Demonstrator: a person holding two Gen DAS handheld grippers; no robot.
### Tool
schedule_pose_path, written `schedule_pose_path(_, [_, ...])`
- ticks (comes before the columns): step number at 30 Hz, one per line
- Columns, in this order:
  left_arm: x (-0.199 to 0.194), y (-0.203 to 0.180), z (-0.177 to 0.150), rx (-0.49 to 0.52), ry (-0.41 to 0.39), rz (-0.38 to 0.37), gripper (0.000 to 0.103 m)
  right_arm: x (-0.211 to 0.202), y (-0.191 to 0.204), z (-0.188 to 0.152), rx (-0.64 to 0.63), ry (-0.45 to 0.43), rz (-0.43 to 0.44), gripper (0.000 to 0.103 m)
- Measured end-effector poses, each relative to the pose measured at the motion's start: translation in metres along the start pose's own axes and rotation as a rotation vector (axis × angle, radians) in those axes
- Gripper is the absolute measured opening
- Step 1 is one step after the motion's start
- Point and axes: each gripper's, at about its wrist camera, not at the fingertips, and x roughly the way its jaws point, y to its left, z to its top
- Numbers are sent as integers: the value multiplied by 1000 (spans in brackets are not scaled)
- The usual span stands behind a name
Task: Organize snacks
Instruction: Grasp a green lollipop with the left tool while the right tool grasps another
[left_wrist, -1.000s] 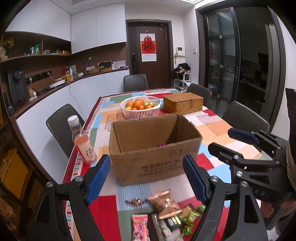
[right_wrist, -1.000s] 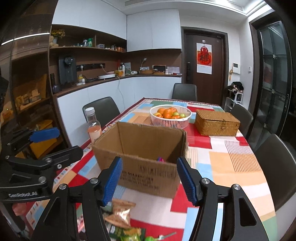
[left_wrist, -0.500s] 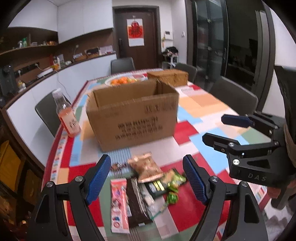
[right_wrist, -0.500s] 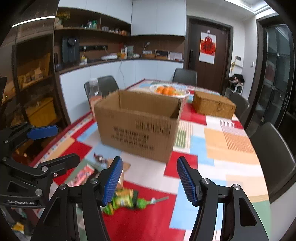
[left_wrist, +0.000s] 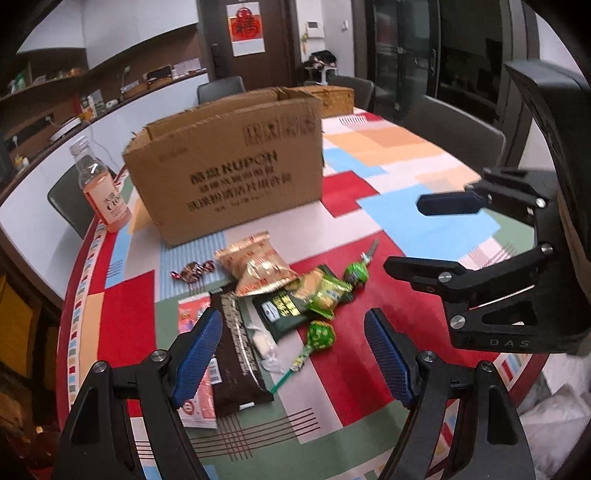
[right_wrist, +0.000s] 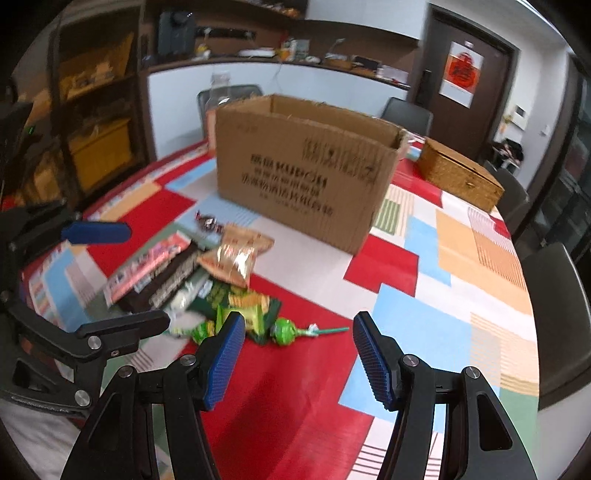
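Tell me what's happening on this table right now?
A person holds two tongs over a pile of snacks in front of an open cardboard box. The left tongs hang open above a dark chocolate bar and a green lollipop. The right tongs are open too, near another green lollipop. Nothing is gripped yet.

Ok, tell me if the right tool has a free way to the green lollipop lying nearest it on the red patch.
Probably yes. The right tool is open and empty, and the green lollipop lies just ahead of it at the edge of the snack pile, uncovered, stick pointing away over bare tablecloth.
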Motion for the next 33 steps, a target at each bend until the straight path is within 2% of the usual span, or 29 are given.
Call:
schedule_pose_path(6, [19,-14,-9,66,45,-4,67,18,6,-10,-109,29,4,62])
schedule_pose_path(11, [32,-21,-11,94,82,-13,60,30,12,-16,-207,30,8,61])
schedule_pose_path(14, [40,-21,-11,84,104,-33,53,36,15,-18,-255,26,14,61])
schedule_pose_path(23, [59,-13,-10,31,155,-81,43,58,13,-16,-267,47,87,53])
schedule_pose_path(33, [73,-7,-9,-11,183,-117,34,79,10,-12,-254,70,138,49])
